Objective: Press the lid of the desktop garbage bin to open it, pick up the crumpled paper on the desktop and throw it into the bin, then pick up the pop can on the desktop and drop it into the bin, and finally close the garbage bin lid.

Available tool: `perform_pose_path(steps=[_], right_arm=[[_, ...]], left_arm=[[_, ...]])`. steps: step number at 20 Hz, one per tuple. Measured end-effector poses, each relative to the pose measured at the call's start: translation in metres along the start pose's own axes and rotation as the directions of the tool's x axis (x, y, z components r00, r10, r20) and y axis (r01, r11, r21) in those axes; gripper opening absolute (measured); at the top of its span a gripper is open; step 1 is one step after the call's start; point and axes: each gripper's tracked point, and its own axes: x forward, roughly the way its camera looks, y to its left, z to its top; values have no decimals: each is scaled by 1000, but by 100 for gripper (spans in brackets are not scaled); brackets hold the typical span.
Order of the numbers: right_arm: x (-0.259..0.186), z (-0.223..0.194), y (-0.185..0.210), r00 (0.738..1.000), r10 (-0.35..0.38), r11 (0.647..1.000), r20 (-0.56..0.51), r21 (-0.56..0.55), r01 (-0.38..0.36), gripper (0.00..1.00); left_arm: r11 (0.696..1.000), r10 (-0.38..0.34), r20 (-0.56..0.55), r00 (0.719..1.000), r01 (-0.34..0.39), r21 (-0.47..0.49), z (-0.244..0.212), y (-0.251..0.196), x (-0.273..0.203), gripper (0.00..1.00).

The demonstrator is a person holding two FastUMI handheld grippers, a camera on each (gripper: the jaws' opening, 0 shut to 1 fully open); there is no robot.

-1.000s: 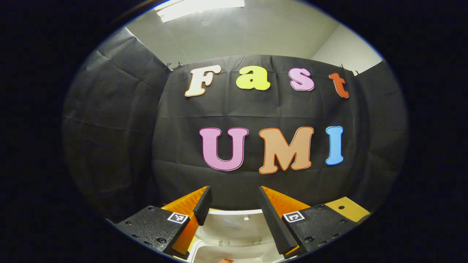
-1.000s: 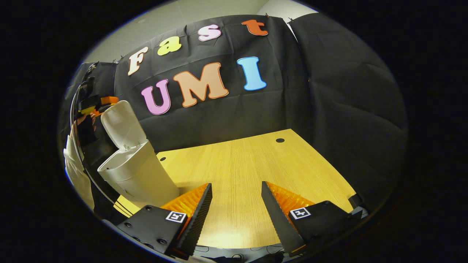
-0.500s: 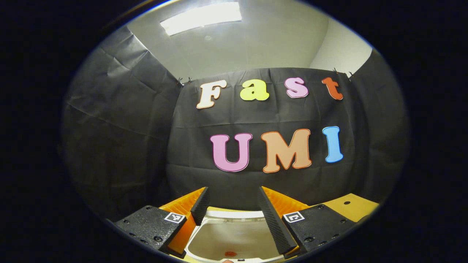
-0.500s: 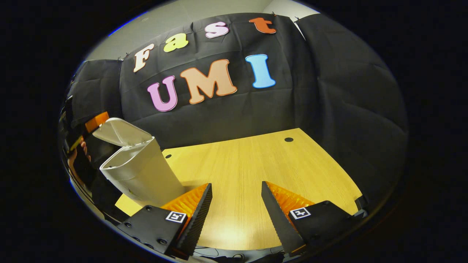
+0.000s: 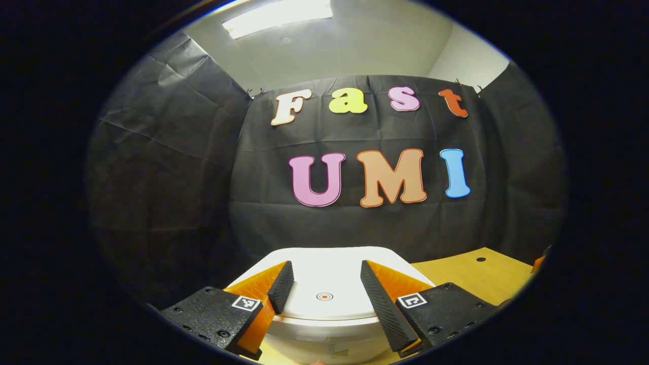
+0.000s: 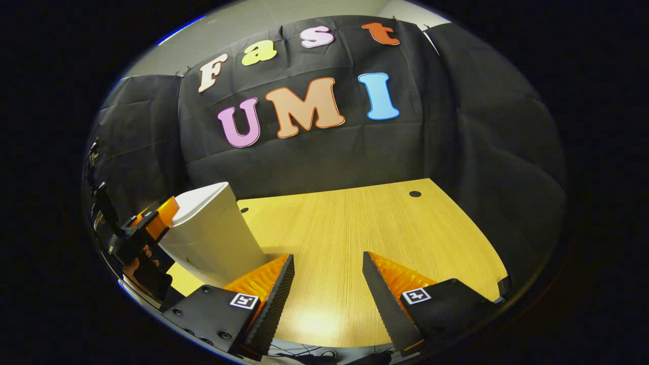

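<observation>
The white desktop bin (image 6: 213,238) stands at the left of the wooden table with its lid (image 5: 324,291) down and flat. A small round mark sits in the middle of the lid. My left gripper (image 5: 324,271) hovers just over the lid, open, with nothing between its fingers. In the right gripper view, the left gripper (image 6: 152,223) sits against the bin's top left edge, held by a hand (image 6: 139,256). My right gripper (image 6: 327,263) is open above the table's near edge, to the right of the bin.
The wooden table (image 6: 355,228) stretches right of the bin to the black cloth wall, with small round holes (image 6: 415,193) near its back edge. Cables (image 6: 324,352) show below the table's front edge.
The bin lid swung from upright to half lowered to fully down. My left gripper followed it down and now sits just over the lid. The right gripper shifted slightly.
</observation>
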Motion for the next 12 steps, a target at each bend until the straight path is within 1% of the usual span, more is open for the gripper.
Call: perform_pose_path(steps=[1,3,5,8,10,12], right_arm=[[-1,-4,-1,1000,-2,1000,-6,3,2,87],[-2,-9,-2,1000,-8,1000,-16,7,8,87],[-3,-12,-3,1000,-14,1000,-23,9,14,87],[-2,-15,-4,999,-22,1000,-31,15,22,87],[-1,-17,-5,999,-26,1000,-37,17,26,87],[-1,-19,-3,999,-22,1000,-46,18,23,87]], left_arm=[[1000,6,31,999,-6,0,1,0,0,83],[1000,10,90,996,-8,-22,1,3,-3,83],[1000,-7,162,987,9,-16,9,-1,-5,84],[999,-44,271,962,41,14,15,-3,-13,83],[999,-43,315,948,35,32,16,-1,-18,84],[999,-19,367,930,2,48,19,2,-25,84]])
